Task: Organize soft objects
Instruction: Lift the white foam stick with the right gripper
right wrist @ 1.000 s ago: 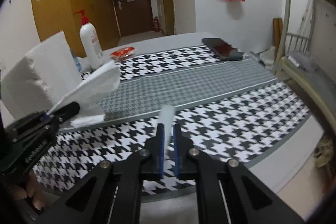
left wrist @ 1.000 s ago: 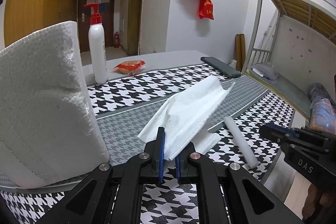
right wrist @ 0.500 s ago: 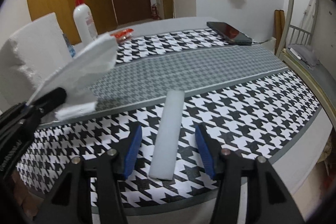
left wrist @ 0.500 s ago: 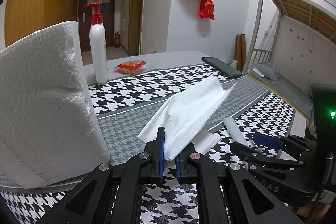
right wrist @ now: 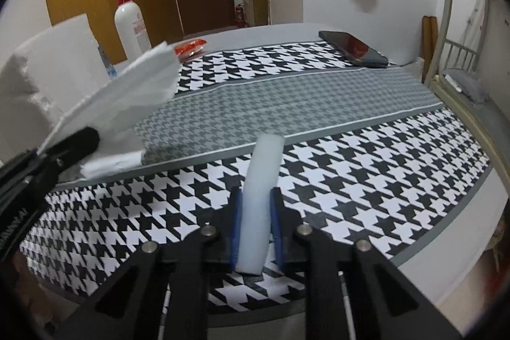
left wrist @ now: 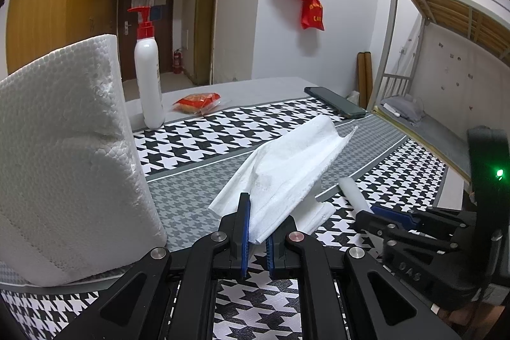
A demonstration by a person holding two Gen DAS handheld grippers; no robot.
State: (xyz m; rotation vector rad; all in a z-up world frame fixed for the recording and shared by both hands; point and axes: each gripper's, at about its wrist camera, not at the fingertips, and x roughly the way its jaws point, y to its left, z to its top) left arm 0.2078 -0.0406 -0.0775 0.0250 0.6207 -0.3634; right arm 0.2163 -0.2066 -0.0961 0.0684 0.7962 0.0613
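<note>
Houndstooth tabletop (right wrist: 366, 168) runs wide w/ open room to my right. Foam block (left wrist: 63, 155) crowds left edge. Left hand-held gripper (left wrist: 255, 231) clamps white tissue (left wrist: 287, 168); right hand-held gripper (right wrist: 256, 225) pinches foam strip (right wrist: 259, 199) near front edge.

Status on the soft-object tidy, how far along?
Early to mid. Nothing looks put away yet. In hand: left gripper is shut on the paper towel, held above the table; right gripper has closed around the foam stick. Left: place both. The big foam block stands by itself at the table's left side.
</note>
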